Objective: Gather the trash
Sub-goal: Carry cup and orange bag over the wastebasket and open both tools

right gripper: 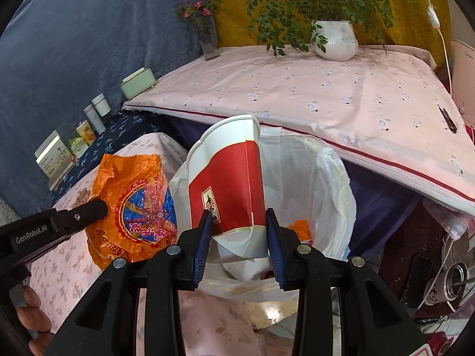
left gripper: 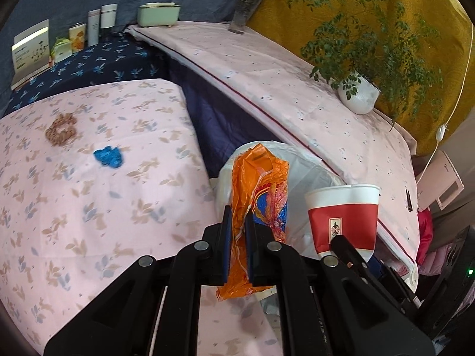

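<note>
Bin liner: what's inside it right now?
Inside the white bin liner an orange scrap shows. The paper cup held by the right gripper hides the rest of the bottom.

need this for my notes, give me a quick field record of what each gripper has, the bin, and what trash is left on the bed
left gripper: shut on orange wrapper
right gripper: shut on paper cup, red and white
bin: white liner, open, below the cup; an orange scrap inside
left on bed: blue scrap
also on bed: brown scrunchie
</note>
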The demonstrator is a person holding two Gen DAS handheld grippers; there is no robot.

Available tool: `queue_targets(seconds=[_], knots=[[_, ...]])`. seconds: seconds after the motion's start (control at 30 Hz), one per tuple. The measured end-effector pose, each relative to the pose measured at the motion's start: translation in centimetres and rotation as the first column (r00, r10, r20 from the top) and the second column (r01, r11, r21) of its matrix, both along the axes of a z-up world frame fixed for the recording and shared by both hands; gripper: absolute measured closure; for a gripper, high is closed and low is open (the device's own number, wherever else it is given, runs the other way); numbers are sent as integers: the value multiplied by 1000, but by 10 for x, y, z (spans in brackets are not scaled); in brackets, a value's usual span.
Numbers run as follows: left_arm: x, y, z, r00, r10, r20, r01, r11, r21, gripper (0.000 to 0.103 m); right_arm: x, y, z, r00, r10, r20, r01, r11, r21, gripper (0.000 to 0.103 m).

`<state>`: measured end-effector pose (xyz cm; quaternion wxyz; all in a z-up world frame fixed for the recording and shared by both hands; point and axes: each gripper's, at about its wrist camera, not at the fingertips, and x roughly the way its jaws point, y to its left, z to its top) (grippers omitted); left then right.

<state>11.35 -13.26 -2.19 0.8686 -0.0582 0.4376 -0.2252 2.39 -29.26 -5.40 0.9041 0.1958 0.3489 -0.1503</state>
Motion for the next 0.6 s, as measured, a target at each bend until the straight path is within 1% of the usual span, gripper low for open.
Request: queue_targets(seconds=[0.17, 0.27, 0.33, 0.4, 0.47, 0.6], knots=[[9, -22, -1, 1000, -30, -3, 30, 1000, -8, 95, 4, -12, -6, 1000, -20, -12, 20, 1000, 4, 68], [13, -31, -4, 999, -38, -20, 38, 999, -18, 95, 7, -16, -9, 1000, -22, -19, 22, 1000, 4, 68], [16, -33, -7, 999, -34, -31, 33, 999, -25, 90, 9, -17, -10, 1000, -23, -18, 23, 1000, 1, 67], [17, -33, -9, 999, -23, -34, 23, 1000, -21, 72, 11, -17, -10, 1000, -23, -19, 23, 1000, -2, 62], [18, -30, -11, 1000, -4, -26, 4, 1000, -14, 67, 12, -16, -10, 1000, -24, -17, 24, 1000, -4, 60], [23, -20, -16, 998, 26, -48, -27, 1000, -14, 67, 13, -14, -12, 1000, -19, -18, 19, 1000, -1, 59]])
